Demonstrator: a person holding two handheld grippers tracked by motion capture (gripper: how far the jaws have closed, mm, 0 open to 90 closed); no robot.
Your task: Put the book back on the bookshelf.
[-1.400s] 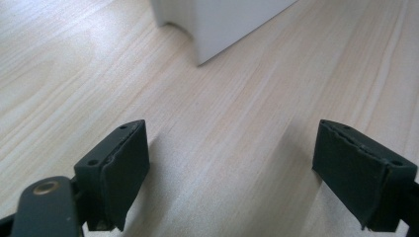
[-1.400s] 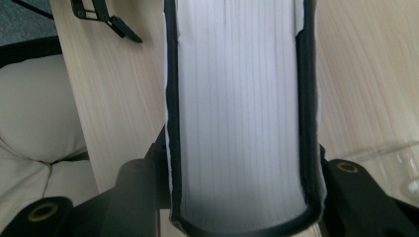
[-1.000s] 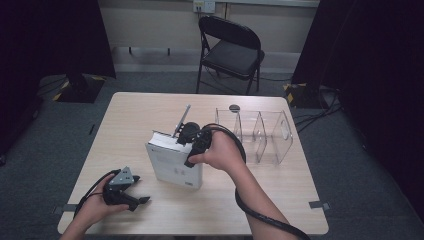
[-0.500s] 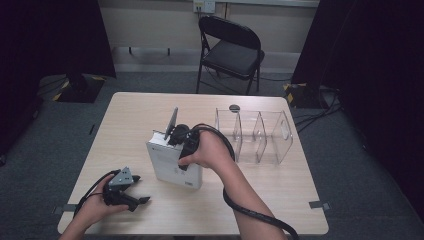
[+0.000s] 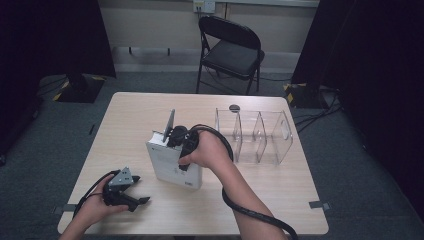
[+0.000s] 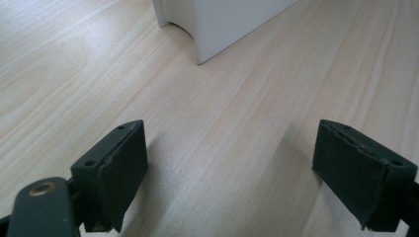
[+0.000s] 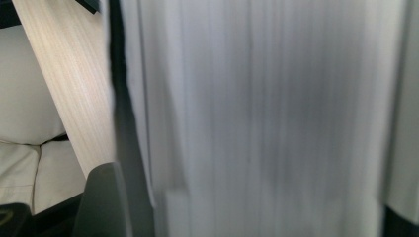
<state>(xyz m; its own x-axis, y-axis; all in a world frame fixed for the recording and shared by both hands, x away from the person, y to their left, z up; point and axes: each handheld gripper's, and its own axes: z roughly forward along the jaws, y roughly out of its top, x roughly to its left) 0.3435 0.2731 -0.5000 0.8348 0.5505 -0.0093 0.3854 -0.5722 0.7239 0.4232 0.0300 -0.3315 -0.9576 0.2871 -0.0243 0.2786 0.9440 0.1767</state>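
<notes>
A white box stands upright in the middle of the table. A thin grey flap sticks up from its top. My right gripper reaches into the box top from the right. Up close, a blurred white stack of sheets spans the whole gap between its jaws, which have just been closing on it. My left gripper rests at the table's front left, held in a hand, jaws wide apart over bare wood. The box corner lies well ahead of it.
A clear plastic organiser with three compartments stands right of the box. A small black disc lies behind it. A black folding chair stands beyond the table's far edge. The right gripper's cable trails off the front edge.
The right hand and gripper have shifted left and a little down onto the box top. The grey flap now stands further left. The left hand has stayed put.
</notes>
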